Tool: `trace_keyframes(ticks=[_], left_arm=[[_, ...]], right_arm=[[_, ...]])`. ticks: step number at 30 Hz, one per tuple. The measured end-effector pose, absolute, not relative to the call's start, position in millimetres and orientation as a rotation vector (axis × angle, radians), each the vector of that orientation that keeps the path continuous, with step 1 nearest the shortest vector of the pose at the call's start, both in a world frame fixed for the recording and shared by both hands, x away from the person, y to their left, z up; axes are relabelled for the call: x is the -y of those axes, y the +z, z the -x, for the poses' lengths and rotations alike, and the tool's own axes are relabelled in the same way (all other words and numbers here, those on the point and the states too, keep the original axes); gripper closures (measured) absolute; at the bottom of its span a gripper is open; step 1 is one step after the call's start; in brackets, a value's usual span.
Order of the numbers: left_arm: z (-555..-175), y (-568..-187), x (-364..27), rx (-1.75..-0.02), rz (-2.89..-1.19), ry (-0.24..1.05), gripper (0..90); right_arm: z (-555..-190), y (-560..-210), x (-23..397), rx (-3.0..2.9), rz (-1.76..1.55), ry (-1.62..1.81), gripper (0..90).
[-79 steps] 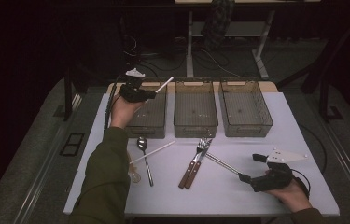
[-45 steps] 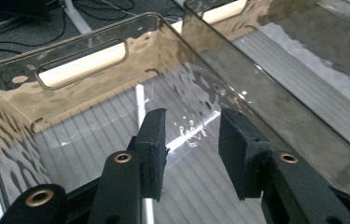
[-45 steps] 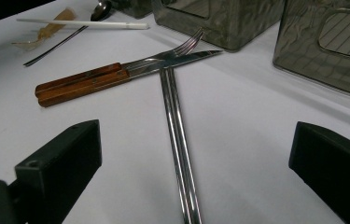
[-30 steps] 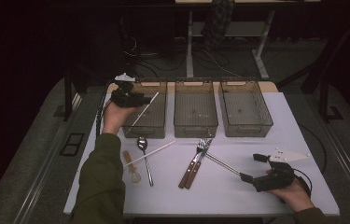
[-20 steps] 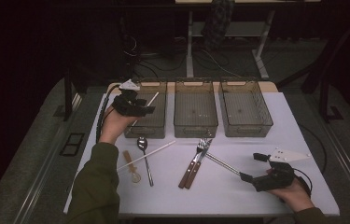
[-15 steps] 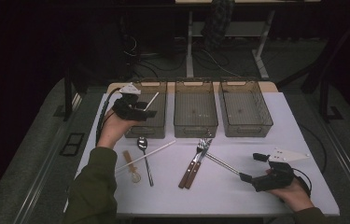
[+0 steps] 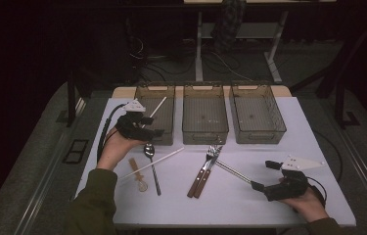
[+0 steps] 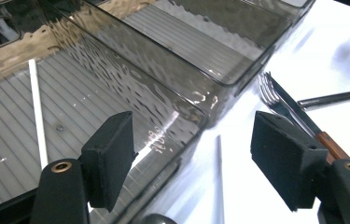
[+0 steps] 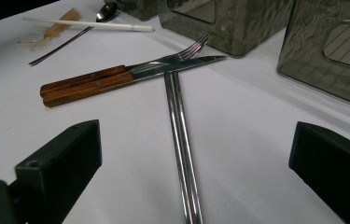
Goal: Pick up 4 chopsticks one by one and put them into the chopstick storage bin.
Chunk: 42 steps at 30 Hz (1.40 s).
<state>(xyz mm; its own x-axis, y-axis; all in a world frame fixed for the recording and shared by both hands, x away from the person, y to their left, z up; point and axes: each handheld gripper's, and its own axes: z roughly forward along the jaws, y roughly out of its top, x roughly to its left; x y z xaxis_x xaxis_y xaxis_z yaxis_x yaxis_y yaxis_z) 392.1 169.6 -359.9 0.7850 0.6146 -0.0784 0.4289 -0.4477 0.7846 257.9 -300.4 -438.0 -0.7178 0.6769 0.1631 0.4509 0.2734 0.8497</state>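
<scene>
Item in hand: the white stick (image 7: 157, 105) lies inside the left bin (image 7: 154, 88), slanting from the bin floor up toward the far right corner. In the left gripper view the stick (image 8: 37, 116) rests on the ribbed floor, clear of both pads.

Left tool (image 7: 152, 126): jaws apart, having just been opening, with nothing between them. It hangs over the near rim of the left bin, pointing toward the middle bin; in the left gripper view the tool (image 8: 191, 154) straddles the bin's near corner.

Governing relation: a second stick (image 7: 154, 162) of the same kind lies on the counter (image 7: 279, 147), just on the person's side of the left tool. Its long axis runs diagonally, near-left to far-right, crossing the spoon (image 7: 152, 169). The left hand is much the nearer. Judgement: a pick would call for drawing the tool back toward the person, lowering it and turning the jaws across that diagonal.

Right tool (image 7: 264, 175): jaws wide apart, gripping nothing, low at the counter's near right. The metal chopsticks (image 7: 232, 171) run from it toward the fork and knife (image 7: 205, 169), and their near end lies between the open jaws without touching either pad.
</scene>
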Motion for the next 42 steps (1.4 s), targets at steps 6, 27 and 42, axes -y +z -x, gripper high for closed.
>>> trace_keyframes(ticks=[6,27,42], left_arm=[[-377,-366,-170,-0.739,-2.114,0.275,27.4],[-342,-409,-178,-0.712,-2.180,0.237,53.4],[-342,-427,-183,-0.750,-2.256,0.208,70.0]], right_arm=[[-258,-438,300,-2.313,-1.051,1.417,2.2],[-257,-438,300,-2.312,-1.047,1.406,2.3],[-258,-439,298,-2.332,-1.023,1.383,2.3]])
